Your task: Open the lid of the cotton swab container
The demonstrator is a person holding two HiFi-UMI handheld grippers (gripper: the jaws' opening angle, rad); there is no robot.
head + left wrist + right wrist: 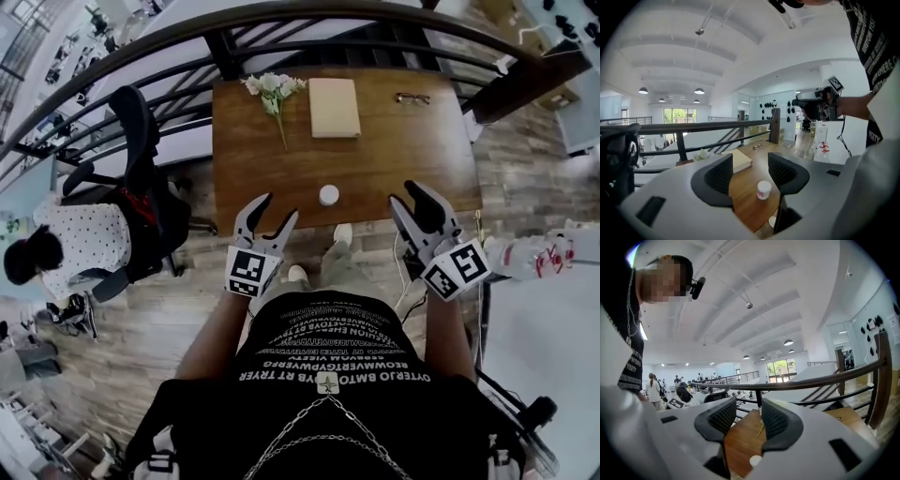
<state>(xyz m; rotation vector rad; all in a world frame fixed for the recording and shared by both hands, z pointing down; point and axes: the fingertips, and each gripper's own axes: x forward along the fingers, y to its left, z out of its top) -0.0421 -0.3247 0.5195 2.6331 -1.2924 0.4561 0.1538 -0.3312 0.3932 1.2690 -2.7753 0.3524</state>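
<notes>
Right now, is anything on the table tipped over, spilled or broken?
Nothing looks spilled or broken. The cotton swab container stands upright near the front edge of the table, lid on. The only odd bit: the flowers lie flat on the wood at the back, with no vase. The book beside them lies straight.

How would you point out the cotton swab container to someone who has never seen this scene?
Find the wooden table beside the dark railing. Near its front edge, closest to the person, stands the cotton swab container. It is the only small round white tub; the flowers, the pale book and the glasses lie at the far edge.
</notes>
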